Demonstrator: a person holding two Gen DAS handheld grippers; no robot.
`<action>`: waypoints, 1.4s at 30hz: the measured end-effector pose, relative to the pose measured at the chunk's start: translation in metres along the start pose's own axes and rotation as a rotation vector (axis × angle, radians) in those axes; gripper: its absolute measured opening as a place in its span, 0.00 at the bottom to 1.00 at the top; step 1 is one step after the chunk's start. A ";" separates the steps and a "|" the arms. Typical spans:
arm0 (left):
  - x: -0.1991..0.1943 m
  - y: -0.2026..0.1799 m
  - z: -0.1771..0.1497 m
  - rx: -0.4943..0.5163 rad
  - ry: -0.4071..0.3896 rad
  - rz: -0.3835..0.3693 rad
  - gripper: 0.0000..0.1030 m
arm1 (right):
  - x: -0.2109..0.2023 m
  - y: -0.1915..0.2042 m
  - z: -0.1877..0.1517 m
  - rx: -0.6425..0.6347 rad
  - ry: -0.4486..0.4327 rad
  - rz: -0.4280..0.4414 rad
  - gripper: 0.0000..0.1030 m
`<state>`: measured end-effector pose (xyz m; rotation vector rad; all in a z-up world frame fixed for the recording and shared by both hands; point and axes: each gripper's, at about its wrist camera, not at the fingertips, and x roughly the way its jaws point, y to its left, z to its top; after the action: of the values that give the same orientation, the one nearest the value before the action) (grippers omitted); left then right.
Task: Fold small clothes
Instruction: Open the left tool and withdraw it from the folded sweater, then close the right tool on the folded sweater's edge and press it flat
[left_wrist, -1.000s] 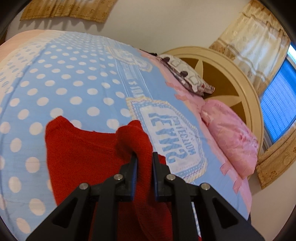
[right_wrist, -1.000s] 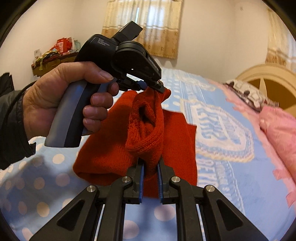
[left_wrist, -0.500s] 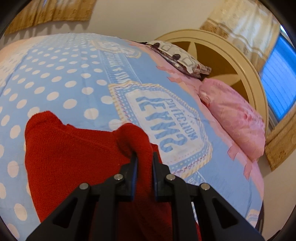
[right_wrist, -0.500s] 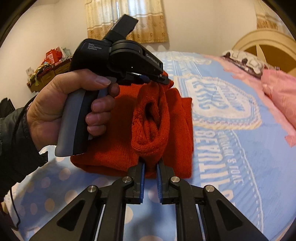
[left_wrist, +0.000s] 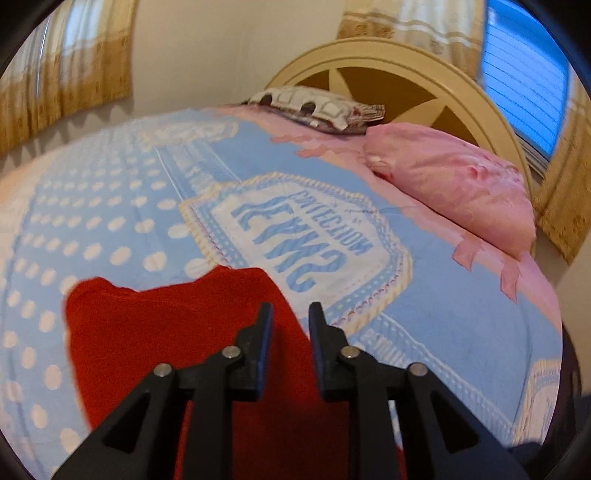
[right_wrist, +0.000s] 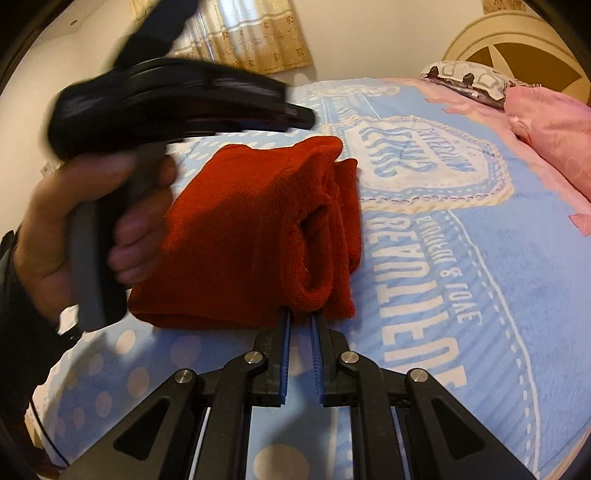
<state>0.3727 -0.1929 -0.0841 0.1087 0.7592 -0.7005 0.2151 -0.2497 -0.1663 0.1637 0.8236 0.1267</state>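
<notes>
Left wrist view: left gripper just opened, apart, gripping nothing. Red sweater folded at lower centre on bedspread. Right gripper nearly together, apparently nipping sweater's near edge. Step, judged: releasing laid fold. Next: free right side, flatten. Count: one sweater, two grippers, two pillows.

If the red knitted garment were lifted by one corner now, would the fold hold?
Probably not. The red knitted garment looks soft and floppy, its layers lying loosely rolled at the near edge. It would likely sag open. The coarse knit should grip pads well.
</notes>
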 end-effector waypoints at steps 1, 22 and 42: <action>-0.011 0.001 -0.005 0.009 -0.015 0.019 0.32 | -0.002 -0.002 0.000 0.008 -0.003 0.010 0.11; -0.073 0.055 -0.122 -0.079 -0.086 0.187 0.72 | 0.094 -0.053 0.131 0.166 0.173 0.120 0.43; -0.075 0.055 -0.124 -0.109 -0.063 0.183 0.84 | 0.078 -0.057 0.122 0.090 0.039 -0.031 0.42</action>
<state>0.2943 -0.0686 -0.1330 0.0562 0.7157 -0.4855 0.3604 -0.3031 -0.1517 0.2330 0.8710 0.0635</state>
